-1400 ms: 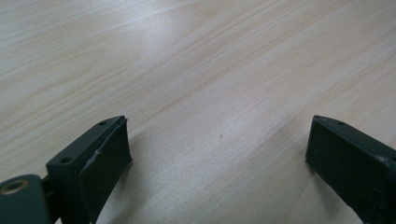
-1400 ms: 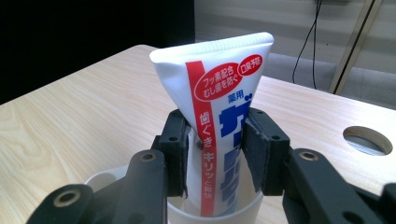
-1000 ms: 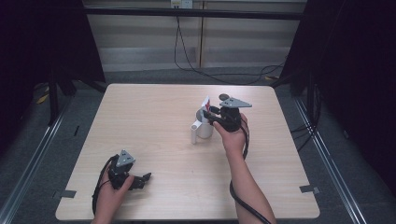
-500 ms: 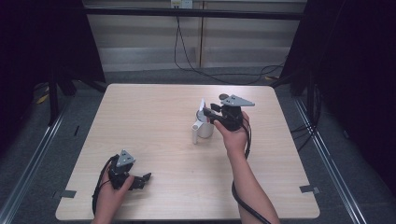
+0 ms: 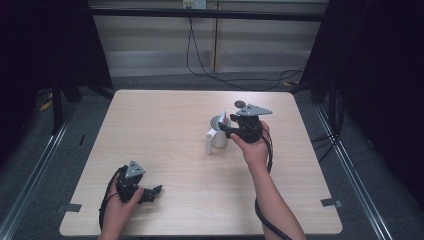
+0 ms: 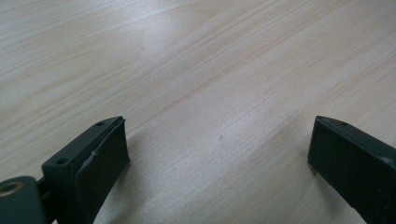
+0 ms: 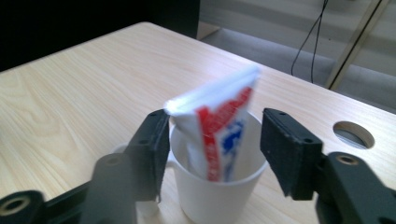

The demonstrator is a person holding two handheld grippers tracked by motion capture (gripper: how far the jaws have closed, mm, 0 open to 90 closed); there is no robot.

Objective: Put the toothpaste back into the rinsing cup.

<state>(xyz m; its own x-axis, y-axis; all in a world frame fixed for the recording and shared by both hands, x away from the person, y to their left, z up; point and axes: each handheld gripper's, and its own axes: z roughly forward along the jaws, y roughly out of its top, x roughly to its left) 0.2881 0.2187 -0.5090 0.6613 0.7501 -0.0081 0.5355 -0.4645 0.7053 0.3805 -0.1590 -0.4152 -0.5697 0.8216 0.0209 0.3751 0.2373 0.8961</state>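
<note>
right gripper: jaws spread wide either side of tube, nothing clamped
tube: stood tilted inside mug
mug: table centre, toward 2 o'clock
left gripper: open, empty, at 7 o'clock

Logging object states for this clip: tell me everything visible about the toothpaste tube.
The toothpaste tube is white, soft-looking plastic with red and blue print, slightly blurred. It stands in the white mug, lower end inside, flat crimped end up and tilted, rising well above the rim. It sits between the jaws of the right gripper, which are spread apart; the left jaw looks at or near the crimped corner, contact unclear. In the high view, the mug stands right of the table's centre.
</note>
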